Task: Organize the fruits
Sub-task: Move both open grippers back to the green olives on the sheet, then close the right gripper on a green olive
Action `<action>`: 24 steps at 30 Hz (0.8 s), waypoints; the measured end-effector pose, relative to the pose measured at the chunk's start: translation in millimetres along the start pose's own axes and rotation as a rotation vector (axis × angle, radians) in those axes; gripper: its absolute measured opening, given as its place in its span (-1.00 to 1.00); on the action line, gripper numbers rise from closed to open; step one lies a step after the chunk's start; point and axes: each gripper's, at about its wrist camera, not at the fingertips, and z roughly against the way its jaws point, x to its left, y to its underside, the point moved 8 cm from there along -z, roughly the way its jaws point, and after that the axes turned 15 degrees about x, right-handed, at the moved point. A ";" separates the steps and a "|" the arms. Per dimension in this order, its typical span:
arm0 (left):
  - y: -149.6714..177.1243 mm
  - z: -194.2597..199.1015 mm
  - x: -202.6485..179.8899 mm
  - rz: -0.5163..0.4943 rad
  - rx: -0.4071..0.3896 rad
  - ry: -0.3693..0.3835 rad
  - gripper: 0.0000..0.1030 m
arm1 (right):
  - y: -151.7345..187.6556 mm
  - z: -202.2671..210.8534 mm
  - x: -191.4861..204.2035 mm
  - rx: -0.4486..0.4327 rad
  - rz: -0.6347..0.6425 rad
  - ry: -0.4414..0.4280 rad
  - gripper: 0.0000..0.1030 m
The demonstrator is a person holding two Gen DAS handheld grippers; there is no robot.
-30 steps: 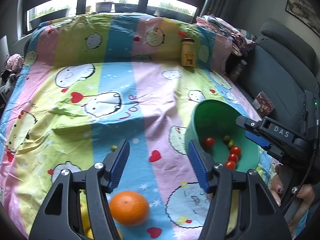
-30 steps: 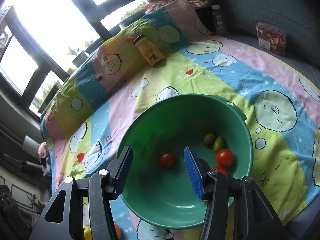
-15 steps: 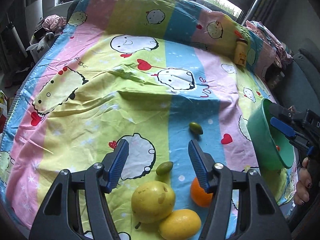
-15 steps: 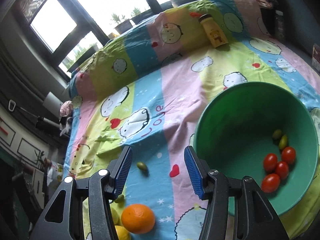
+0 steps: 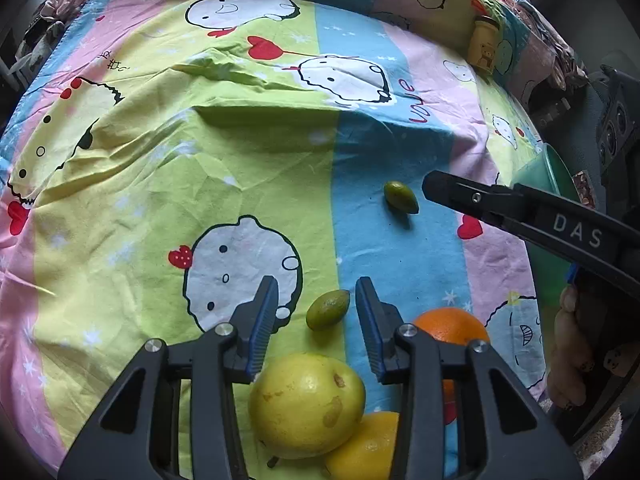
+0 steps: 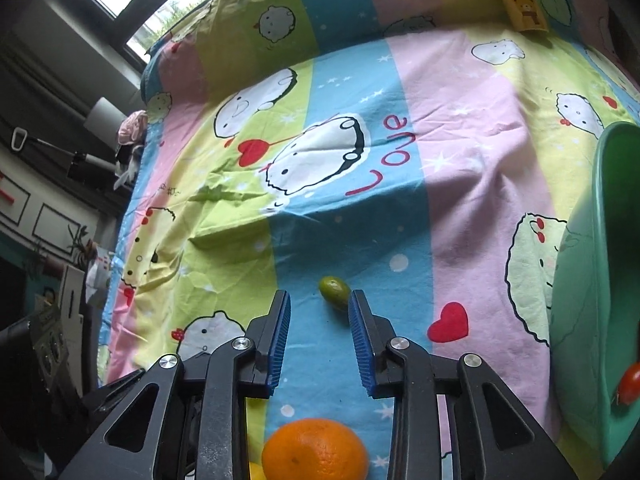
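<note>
Now both your claws have just been narrowing — left gripper [image 5: 316,308] spread around the near small green oval fruit [image 5: 327,314], right gripper [image 6: 319,320] spread before the far one [image 6: 334,289] — pinching nothing yet.

The green bowl [image 6: 600,280] is cut off by the right edge. The orange [image 5: 452,326] hides partly behind the left gripper [image 5: 316,300]. The lemon [image 5: 366,446] is cut off at the bottom.

Both wrist views look down, sharing the orange [image 5: 452,326].
</note>
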 end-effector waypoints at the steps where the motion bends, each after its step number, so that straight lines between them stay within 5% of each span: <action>1: -0.3 -2.6 -0.1 -0.001 0.013 0.000 -0.30 | -1.3 -2.1 -0.8 0.004 0.001 0.008 -0.38; 10: 1.1 -14.9 -2.7 -0.021 0.068 -0.009 -0.39 | -10.8 -21.8 -4.8 0.042 0.005 0.049 -0.47; 14: 1.3 -14.8 -2.5 -0.025 0.055 -0.033 -0.44 | -10.9 -28.2 -4.4 0.051 0.011 0.067 -0.49; 18: 2.6 -14.9 1.0 -0.019 0.046 -0.056 -0.68 | -11.5 -31.6 -2.5 0.053 0.024 0.080 -0.54; 24: 6.2 -14.7 2.6 -0.019 0.040 -0.072 -0.69 | -11.5 -34.8 0.8 0.056 0.035 0.092 -0.55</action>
